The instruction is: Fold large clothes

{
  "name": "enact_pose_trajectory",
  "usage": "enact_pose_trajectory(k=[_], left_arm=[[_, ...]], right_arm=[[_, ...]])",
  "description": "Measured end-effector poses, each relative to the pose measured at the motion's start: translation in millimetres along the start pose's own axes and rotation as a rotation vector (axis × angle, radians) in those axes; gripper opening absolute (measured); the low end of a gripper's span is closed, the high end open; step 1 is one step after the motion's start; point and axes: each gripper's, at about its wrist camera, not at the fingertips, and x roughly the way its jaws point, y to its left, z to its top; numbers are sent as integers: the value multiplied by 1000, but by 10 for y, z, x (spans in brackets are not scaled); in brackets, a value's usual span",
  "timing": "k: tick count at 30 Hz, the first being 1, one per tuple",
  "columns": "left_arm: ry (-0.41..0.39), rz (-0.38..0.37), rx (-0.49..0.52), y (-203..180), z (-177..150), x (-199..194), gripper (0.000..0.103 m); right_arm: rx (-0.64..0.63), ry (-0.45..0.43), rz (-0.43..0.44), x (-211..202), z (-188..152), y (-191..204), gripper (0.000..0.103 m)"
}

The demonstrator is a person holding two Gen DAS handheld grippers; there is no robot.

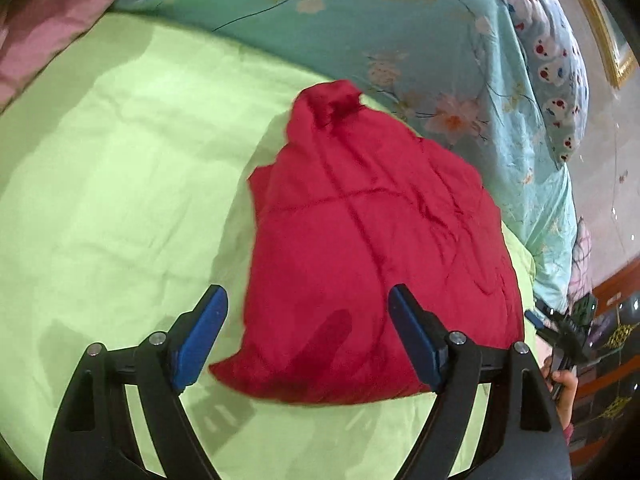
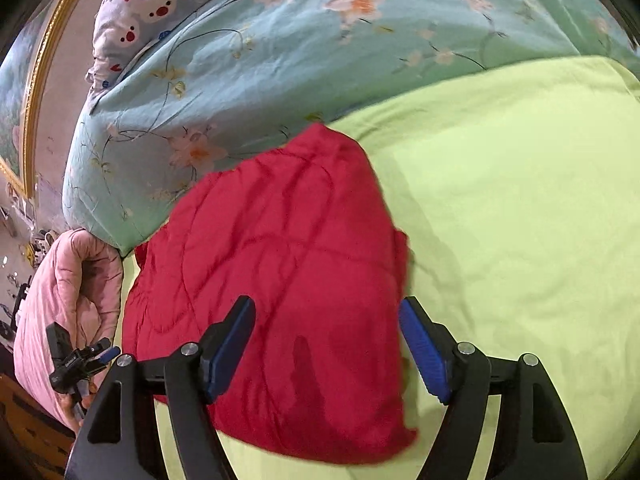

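Note:
A red quilted garment point(image 1: 360, 248) lies folded into a rough, puffy bundle on the lime-green bed sheet point(image 1: 120, 184). In the left wrist view my left gripper point(image 1: 308, 306) hovers over the bundle's near left part, jaws wide apart and blue pads point(image 1: 204, 332) clear of the cloth. The right wrist view shows the same garment point(image 2: 280, 272) with my right gripper point(image 2: 326, 310) open above its near right edge, nothing pinched. Each gripper also appears small at the other view's edge: the right gripper point(image 1: 544, 318) and the left gripper point(image 2: 106, 350).
A teal floral quilt point(image 1: 360, 20) is heaped behind the garment, with a cartoon-print pillow point(image 1: 552, 60) on it. A pink quilt point(image 2: 60, 300) lies at the bed's side. A gold picture frame point(image 2: 36, 80) hangs on the wall. Green sheet point(image 2: 520, 200) spreads beside the garment.

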Motion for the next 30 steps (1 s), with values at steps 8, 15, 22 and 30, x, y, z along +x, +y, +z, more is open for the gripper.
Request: enact_pose_trajectory(k=[8, 15, 22, 30], left_arm=[[57, -74, -73, 230, -183, 124, 83], [107, -130, -66, 233, -194, 344, 89], [123, -209, -115, 331, -187, 624, 103], [155, -271, -131, 229, -111, 844, 103]], right_arm=[[27, 73, 50, 86, -275, -249, 80], [93, 160, 133, 373, -261, -438, 86], [128, 229, 214, 662, -208, -505, 97], [149, 278, 282, 983, -57, -451, 103]])
